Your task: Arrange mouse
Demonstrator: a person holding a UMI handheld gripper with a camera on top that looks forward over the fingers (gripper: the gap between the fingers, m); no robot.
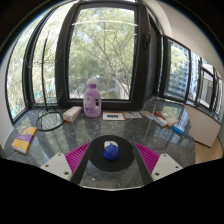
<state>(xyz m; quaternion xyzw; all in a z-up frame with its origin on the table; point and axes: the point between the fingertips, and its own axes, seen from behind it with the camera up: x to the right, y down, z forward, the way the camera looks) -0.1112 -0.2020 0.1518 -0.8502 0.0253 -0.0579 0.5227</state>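
A small blue mouse (111,151) with a pale patch on top lies on a round black mouse pad (95,166) on the grey table. My gripper (112,147) is open. Its magenta pads (80,155) stand wide apart to either side of the mouse, with a clear gap on each side. The mouse rests on the pad between the fingers and nothing holds it.
Beyond the fingers stands a pale purple bottle (92,100) with a small box (72,114) beside it and a paper (113,116) to its right. A yellow and blue item (24,140) lies at the left, and boxes (165,120) at the right. Large windows back the table.
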